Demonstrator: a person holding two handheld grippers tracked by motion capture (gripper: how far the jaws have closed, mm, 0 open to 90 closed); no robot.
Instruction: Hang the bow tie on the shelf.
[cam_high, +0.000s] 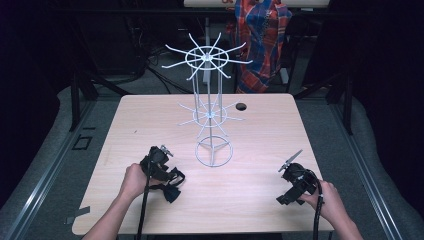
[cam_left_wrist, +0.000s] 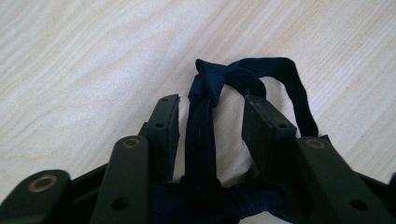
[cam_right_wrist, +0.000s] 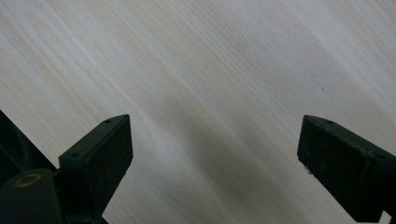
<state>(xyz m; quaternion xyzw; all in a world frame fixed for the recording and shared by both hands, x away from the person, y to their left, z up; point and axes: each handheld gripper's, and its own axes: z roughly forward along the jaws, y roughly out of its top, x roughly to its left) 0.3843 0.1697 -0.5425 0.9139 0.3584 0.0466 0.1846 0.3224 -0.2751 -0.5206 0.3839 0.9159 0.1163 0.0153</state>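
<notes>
Dark navy fabric bow tie with a thin strap loop (cam_left_wrist: 205, 116) lies on the light wood-grain tabletop (cam_high: 260, 150), near the front-left part, just left of the white wire display stand (cam_high: 212, 120). In the high view the bow tie (cam_high: 170, 187) sits right under the left gripper (cam_high: 167, 175), with the bow part poking out toward the table's front edge.

Left gripper view: the left gripper (cam_left_wrist: 212, 119) points down at the table with the strap running up between its two black jaws. Jaws are partly closed, roughly a third of their span. A gap shows between each pad and the strap, so the strap is bracketed, not pinched. The strap's knot sits just past the jaw tips, and the loop curls over the top of the right-hand jaw and down its outer side. More navy fabric is bunched at the base of the jaws.

Right gripper (cam_high: 295, 182) rests near the front-right part of the table, well apart from the bow tie and the stand, held in the person's right hand (cam_high: 327, 200). In the right gripper view its jaws (cam_right_wrist: 212, 144) stand wide apart with bare tabletop between them, holding nothing.

Wire stand is upright mid-table: ring base, thin post, two tiers of radiating hooks. Red-and-blue plaid cloth (cam_high: 260, 35) hangs behind the table's far edge.
</notes>
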